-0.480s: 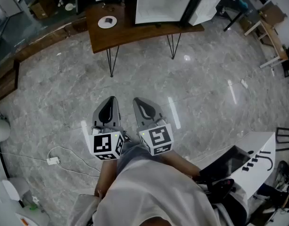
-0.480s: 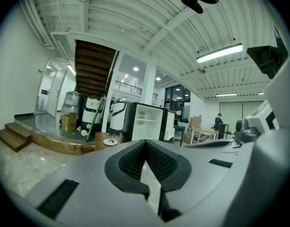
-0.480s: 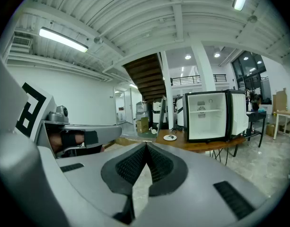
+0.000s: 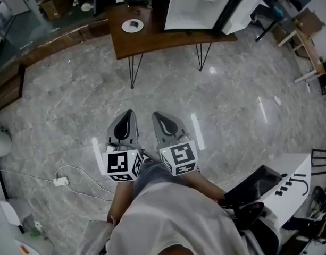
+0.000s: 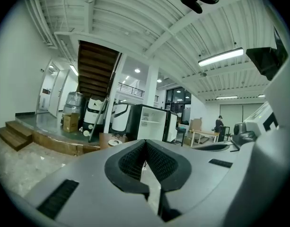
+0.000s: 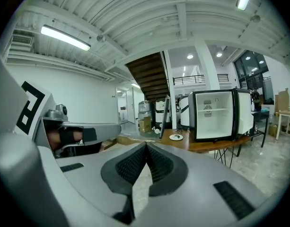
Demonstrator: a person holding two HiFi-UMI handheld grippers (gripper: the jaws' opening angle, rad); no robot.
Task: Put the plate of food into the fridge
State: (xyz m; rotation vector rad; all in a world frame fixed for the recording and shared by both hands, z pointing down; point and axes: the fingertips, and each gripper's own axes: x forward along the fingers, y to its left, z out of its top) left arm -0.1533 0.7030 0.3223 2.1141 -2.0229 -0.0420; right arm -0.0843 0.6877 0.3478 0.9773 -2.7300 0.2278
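My left gripper (image 4: 127, 113) and my right gripper (image 4: 157, 115) hang side by side over the grey marble floor (image 4: 72, 105), close in front of me. On both, the 2 jaws are pressed together and pinch nothing; the ribbed pads meet at the tips in each gripper view. The plate of food (image 4: 133, 25) sits on the wooden table (image 4: 163, 39) well ahead of me, just left of the small fridge (image 4: 197, 4), whose door (image 4: 241, 10) stands open. The only print near me is the black square pattern on each gripper's cube; I cannot read any words. Since the earlier frame, table, plate and fridge have slid a little rightward in the head view, while my grippers stay shut in the same spot.
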